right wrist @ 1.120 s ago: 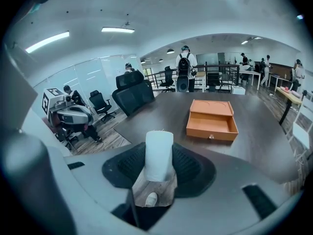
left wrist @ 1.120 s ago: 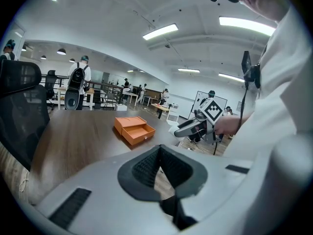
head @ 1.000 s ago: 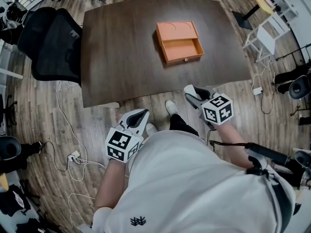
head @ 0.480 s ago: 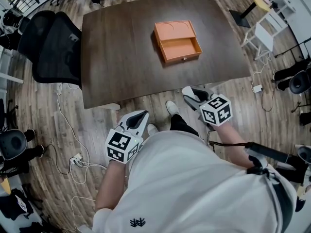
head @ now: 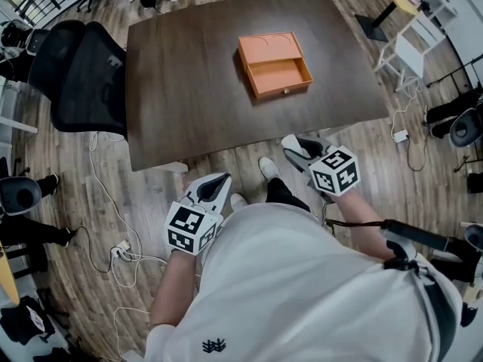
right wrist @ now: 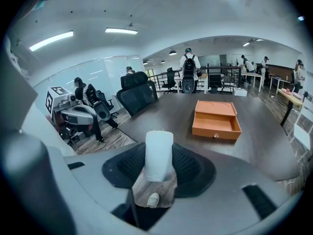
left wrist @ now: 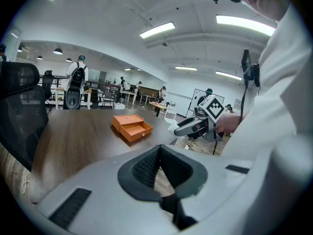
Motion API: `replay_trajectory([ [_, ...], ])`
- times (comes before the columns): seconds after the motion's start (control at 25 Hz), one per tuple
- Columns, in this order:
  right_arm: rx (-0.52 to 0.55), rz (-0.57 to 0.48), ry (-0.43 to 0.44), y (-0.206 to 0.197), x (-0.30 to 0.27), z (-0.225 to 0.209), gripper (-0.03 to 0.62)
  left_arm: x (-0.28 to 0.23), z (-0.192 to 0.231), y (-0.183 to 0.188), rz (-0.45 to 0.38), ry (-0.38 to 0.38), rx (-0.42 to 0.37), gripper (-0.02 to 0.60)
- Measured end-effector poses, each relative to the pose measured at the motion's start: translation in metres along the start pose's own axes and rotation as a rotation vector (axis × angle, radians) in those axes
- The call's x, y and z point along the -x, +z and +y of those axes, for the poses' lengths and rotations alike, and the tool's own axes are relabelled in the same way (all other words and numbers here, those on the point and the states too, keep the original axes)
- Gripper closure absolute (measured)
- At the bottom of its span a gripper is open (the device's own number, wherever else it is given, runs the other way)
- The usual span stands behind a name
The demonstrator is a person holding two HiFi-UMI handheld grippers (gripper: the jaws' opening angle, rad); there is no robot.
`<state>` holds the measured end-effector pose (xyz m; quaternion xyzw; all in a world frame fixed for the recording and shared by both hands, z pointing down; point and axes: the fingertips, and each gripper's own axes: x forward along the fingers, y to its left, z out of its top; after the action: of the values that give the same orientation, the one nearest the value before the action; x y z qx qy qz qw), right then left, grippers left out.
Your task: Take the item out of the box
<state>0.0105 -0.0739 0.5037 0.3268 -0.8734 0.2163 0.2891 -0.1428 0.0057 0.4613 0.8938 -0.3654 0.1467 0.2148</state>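
— Spotted the cylinder [right wrist: 159, 155]?
— Out of the box [head: 275, 66]. Clamped between the right gripper's [head: 296, 143] jaws, just off the table's [head: 189, 89] near edge.
— And the box?
— Lay open on the table, right of centre, well apart from both grippers.
— Left gripper [head: 221, 179]?
— Pinched together on nothing, also on the table's near side.

Dark table [head: 189, 89], black chair [head: 83, 74], wood floor [head: 226, 163]
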Motion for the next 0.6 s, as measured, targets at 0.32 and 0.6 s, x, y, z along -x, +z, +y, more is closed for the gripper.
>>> replay_trajectory([
  [0.32, -0.008, 0.004, -0.005, -0.0033, 0.0009, -0.0033, 0.430, -0.0071, -0.0014, 0.0011, 0.004, -0.015, -0.003, 0.571],
  [0.6, -0.007, 0.003, -0.008, -0.0047, 0.0034, -0.0042, 0.430, -0.0079, -0.0033, 0.0012, 0.004, -0.017, -0.003, 0.571],
])
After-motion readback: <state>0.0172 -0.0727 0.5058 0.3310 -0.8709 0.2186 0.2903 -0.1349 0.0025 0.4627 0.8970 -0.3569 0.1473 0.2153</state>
